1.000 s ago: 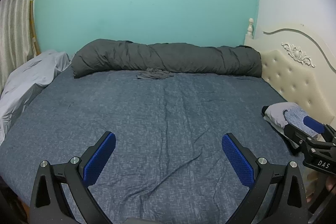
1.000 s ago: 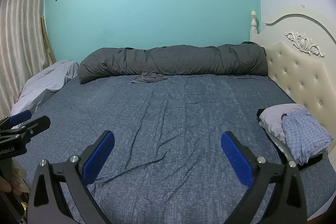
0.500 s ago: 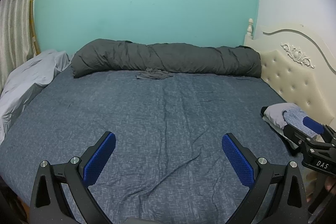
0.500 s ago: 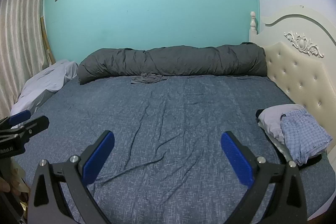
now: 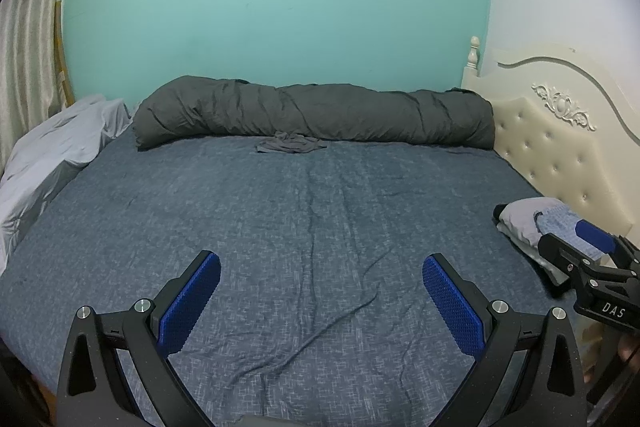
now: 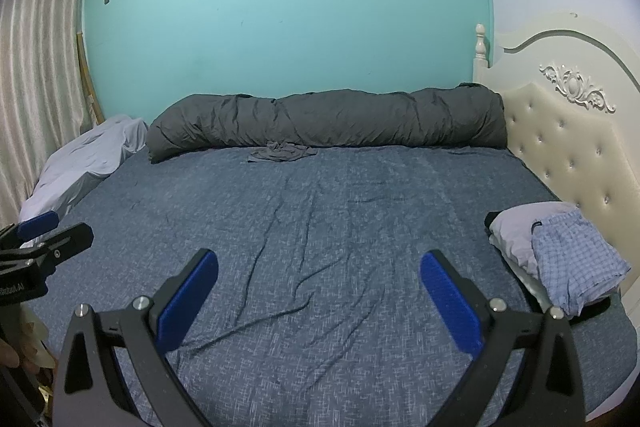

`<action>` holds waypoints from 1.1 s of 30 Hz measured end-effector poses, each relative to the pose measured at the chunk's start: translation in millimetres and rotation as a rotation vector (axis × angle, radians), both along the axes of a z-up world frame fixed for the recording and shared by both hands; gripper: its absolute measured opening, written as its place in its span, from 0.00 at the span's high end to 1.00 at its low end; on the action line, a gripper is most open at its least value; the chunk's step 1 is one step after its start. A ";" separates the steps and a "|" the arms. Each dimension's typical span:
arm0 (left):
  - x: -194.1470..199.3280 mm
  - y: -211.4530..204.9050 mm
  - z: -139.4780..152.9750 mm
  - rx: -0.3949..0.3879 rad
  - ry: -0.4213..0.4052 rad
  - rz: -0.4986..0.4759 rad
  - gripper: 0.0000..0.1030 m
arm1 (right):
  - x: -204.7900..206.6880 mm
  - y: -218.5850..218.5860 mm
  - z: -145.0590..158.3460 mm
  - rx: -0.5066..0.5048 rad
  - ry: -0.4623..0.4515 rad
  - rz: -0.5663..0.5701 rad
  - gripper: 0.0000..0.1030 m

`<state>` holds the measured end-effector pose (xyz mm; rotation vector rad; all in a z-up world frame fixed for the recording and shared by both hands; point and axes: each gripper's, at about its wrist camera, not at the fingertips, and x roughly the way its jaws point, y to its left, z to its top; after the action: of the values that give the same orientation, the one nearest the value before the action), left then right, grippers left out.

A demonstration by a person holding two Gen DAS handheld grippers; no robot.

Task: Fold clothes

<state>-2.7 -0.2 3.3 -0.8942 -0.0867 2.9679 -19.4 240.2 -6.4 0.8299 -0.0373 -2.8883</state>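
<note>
So far, a folded stack (image 6: pixel 560 259) sits at the bed's right edge by the headboard (image 6: pixel 568 147), a checked blue garment on top. What looks left is one crumpled grey garment (image 6: pixel 280 151) at the far edge of the blue sheet (image 6: pixel 320 235), just against the rolled grey duvet (image 6: pixel 328 121). My left gripper (image 5: pixel 320 291) and right gripper (image 6: pixel 318 287) both hover spread wide and empty above the near edge. Against a second ago almost nothing differs: both views have only drifted slightly, and the clothes lie unmoved.
</note>
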 end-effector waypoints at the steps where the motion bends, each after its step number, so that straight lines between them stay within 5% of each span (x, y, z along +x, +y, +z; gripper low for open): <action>1: 0.4 0.2 -0.3 0.000 0.000 -0.001 0.00 | -0.2 0.1 0.3 0.000 0.000 0.000 0.01; 33: -8.1 0.6 -4.2 0.016 -0.011 -0.020 0.00 | -11.6 8.9 -8.8 0.014 -0.031 -0.015 0.01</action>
<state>-10.8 0.4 -1.0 -0.9043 -0.1008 2.9397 -31.0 249.1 -15.2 0.8801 -0.0266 -2.8935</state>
